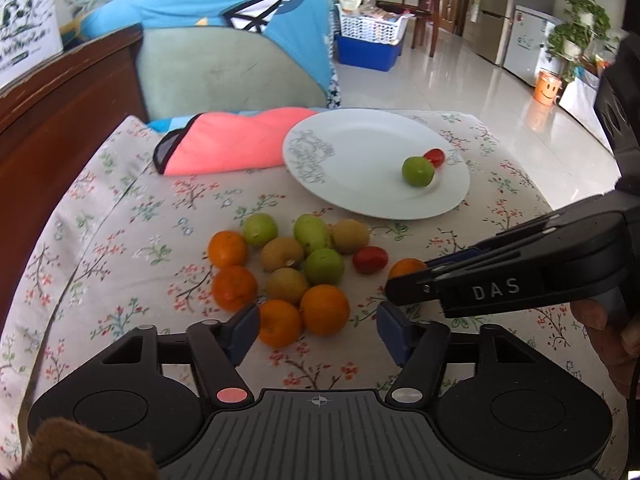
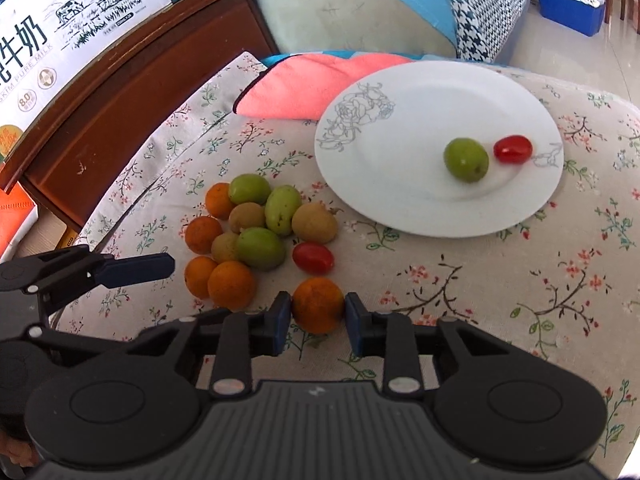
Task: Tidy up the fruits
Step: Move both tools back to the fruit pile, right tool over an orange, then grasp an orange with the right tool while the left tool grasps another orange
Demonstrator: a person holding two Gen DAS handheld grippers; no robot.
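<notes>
Orange fruit (image 2: 318,306) is clamped between the fingers of the right gripper (image 2: 318,312), apart from the fruit pile (image 2: 256,236) on the floral tabletop (image 2: 480,300), seemingly for carrying to the white plate (image 2: 400,100), where a green fruit (image 2: 466,159) and a cherry tomato (image 2: 513,149) are already kept; the left gripper (image 1: 316,326) is held open beside the pile, gripping nothing

The right gripper (image 2: 318,312) clamps an orange (image 2: 318,310) on the floral cloth (image 2: 480,300), beside the fruit pile (image 2: 256,232).
</notes>
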